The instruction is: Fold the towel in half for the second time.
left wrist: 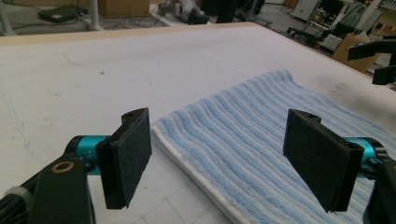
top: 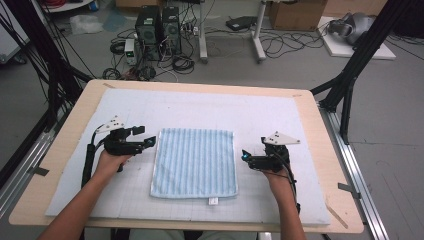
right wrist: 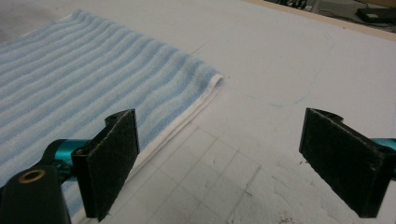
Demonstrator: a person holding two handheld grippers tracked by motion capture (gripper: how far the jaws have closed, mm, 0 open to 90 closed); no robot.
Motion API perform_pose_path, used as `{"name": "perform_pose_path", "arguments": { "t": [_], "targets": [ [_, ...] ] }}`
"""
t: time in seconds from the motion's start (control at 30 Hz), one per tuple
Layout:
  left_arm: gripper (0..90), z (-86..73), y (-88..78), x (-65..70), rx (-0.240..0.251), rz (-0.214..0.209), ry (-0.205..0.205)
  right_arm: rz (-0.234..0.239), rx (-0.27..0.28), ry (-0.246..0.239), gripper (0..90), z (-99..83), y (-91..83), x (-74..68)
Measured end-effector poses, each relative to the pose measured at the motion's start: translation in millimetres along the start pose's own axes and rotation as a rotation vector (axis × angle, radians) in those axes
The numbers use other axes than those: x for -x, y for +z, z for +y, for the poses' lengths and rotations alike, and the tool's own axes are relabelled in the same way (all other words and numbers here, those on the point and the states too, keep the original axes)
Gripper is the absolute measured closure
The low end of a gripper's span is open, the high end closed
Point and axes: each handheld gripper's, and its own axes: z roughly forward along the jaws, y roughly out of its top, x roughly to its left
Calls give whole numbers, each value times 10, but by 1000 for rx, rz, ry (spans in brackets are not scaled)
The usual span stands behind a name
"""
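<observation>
Left gripper (top: pixel 150 137): held just beside the towel's left edge, jaws spread wide, nothing gripped; the edge is seen between the jaws in the left gripper view. Towel (top: pixel 194 161): blue-and-white striped, laid flat and square at the middle of the white-covered surface (top: pixel 260 112). Right gripper (top: pixel 245 155): held just beside the towel's right edge, jaws spread wide, nothing gripped.

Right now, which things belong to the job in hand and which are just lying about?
In the job: towel, flat on the mat; left gripper and right gripper, open, one at each side edge.
Lying about: computer towers, cables, cardboard box, all on the floor.
</observation>
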Motion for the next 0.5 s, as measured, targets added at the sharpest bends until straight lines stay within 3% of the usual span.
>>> {"name": "perform_pose_path", "arguments": {
  "t": [0.2, 0.3, 0.4, 0.5],
  "targets": [
    [177, -11, 34, -28, -11, 69, -51, 12, -9, -4, 114, -4, 22, -8],
    [178, -4, 55, -31, -29, 97, -50, 21, -16, 6, 114, -9, 23, -10],
    [182, 1, 75, -47, -34, 105, -43, 26, -17, 5, 114, -19, 24, -4],
    [226, 31, 103, -69, -37, 83, -25, 30, -24, 10, 114, -22, 35, -3]
  ]
}}
